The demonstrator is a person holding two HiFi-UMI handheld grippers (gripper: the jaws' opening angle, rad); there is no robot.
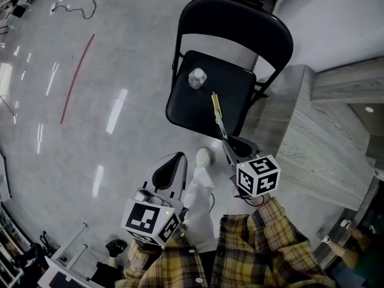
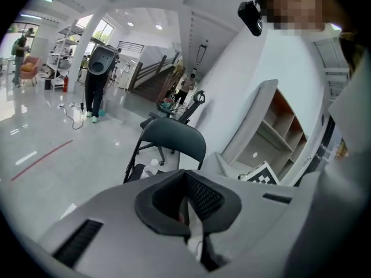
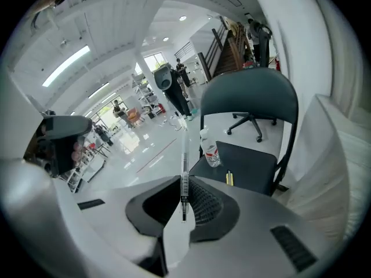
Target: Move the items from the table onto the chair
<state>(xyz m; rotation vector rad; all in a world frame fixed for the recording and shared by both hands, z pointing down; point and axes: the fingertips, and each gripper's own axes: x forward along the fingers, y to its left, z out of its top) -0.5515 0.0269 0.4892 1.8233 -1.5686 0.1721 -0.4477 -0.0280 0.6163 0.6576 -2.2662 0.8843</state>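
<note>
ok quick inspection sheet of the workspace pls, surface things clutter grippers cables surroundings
surface: black folding chair's seat, beside a grey wood-grain table
job's things: plastic water bottle upright on the seat; thin yellow stick, pen or pencil, lying on the seat; clear pen not yet set down
clutter: nothing seen
grippers: right gripper shut on the clear pen, above the seat's front edge; left gripper jaws together, nothing between them
cables: loose cable on the floor, far behind the chair
surroundings: glossy grey floor with a red line; shelving and people in the distance
</note>
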